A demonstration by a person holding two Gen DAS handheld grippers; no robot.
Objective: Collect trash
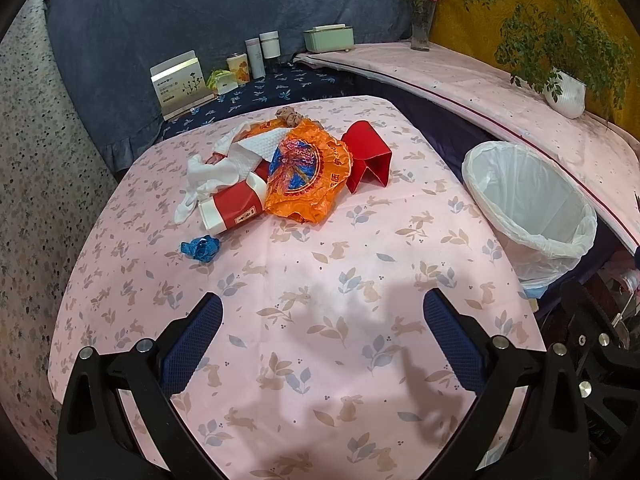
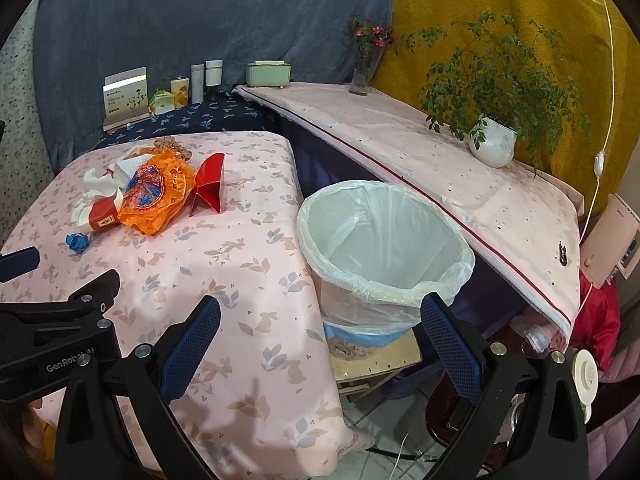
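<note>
1. Both tools, left tool [image 1: 322,334] and right tool [image 2: 320,338], hover with jaws spread wide, holding nothing.
2. Trash sits piled at the far side of the bench [image 1: 320,360]: orange bag [image 1: 306,176], red carton [image 1: 370,156], white tissue [image 1: 224,168], blue scrap [image 1: 200,248].
3. Lined bin [image 2: 380,252] stands just beside the bench, looking empty.
4. Collecting seems not yet begun; next, reach forward, pinch the nearest scrap, carry it to the bin.
</note>
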